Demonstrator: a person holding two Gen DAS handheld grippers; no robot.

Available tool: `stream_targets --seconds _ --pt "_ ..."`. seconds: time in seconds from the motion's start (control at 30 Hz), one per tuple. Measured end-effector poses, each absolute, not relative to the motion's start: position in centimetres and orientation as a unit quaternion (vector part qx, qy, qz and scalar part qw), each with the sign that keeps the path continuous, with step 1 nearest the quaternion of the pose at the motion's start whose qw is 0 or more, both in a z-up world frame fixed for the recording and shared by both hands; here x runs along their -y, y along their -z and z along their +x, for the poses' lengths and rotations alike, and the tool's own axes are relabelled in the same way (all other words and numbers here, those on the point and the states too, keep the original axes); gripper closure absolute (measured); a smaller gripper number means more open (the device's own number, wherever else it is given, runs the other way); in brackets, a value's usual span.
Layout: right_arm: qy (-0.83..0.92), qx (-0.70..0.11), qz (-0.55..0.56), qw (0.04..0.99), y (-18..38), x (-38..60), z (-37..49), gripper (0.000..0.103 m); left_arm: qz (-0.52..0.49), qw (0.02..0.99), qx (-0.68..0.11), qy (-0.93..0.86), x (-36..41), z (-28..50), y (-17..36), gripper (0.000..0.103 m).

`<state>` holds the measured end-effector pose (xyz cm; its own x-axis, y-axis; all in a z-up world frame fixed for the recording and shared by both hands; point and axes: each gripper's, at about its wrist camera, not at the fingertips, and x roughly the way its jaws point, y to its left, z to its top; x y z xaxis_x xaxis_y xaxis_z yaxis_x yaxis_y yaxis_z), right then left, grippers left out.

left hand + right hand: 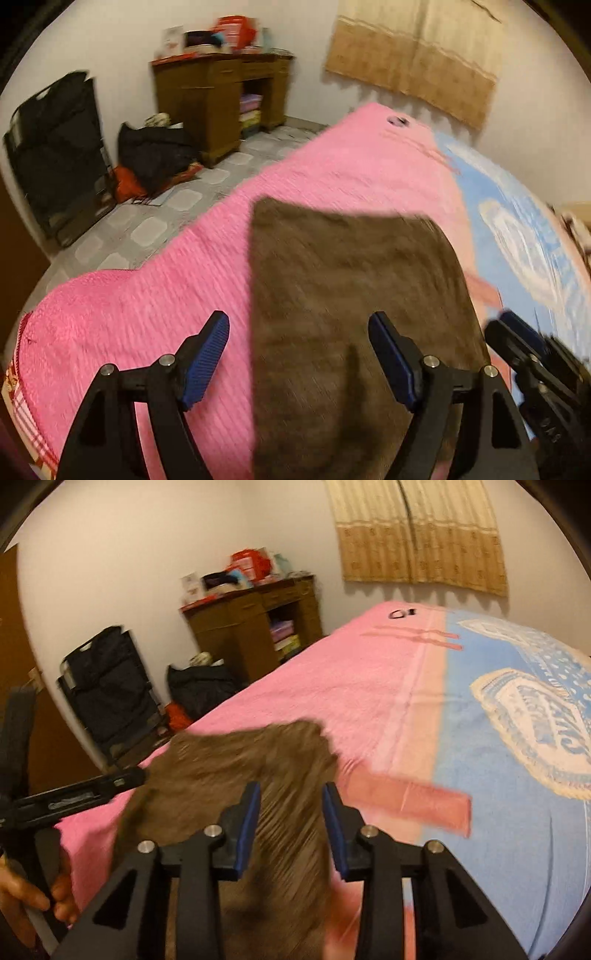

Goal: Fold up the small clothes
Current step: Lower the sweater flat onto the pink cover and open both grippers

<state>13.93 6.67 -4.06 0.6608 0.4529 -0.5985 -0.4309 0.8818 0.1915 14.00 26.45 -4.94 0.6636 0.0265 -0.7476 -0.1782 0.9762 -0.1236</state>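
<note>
A brown cloth (354,295) lies on the pink blanket (147,314) on the bed, blurred by motion. My left gripper (299,358) is open and empty, hovering over the cloth's near left part. My right gripper (291,823) is open with a narrower gap, above the cloth (258,768), nothing between its pads. The right gripper (524,350) also shows at the right edge of the left wrist view. The left gripper (74,794) shows at the left of the right wrist view, held by a hand.
The bed has a blue printed blanket (517,775) on the right. A small black item (400,613) lies at the bed's far end. A wooden desk (218,96), dark bags (155,155) and a black folding chair (55,147) stand on the tiled floor at left.
</note>
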Motion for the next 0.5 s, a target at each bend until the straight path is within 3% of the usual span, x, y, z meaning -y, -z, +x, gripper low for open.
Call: stream_targets --seconds 0.27,0.37,0.5 --pt "-0.227 -0.39 -0.017 0.892 9.4 -7.1 11.0 0.067 -0.076 0.89 -0.445 -0.06 -25.1 12.4 9.2 0.019" --pt "-0.222 -0.384 -0.041 0.895 8.9 -7.4 9.7 0.066 -0.058 0.882 -0.464 -0.059 -24.6 11.7 8.8 0.019" --pt "-0.223 -0.388 0.012 0.894 7.7 -5.5 7.7 0.065 -0.044 0.884 -0.462 -0.063 -24.2 10.0 8.1 0.019"
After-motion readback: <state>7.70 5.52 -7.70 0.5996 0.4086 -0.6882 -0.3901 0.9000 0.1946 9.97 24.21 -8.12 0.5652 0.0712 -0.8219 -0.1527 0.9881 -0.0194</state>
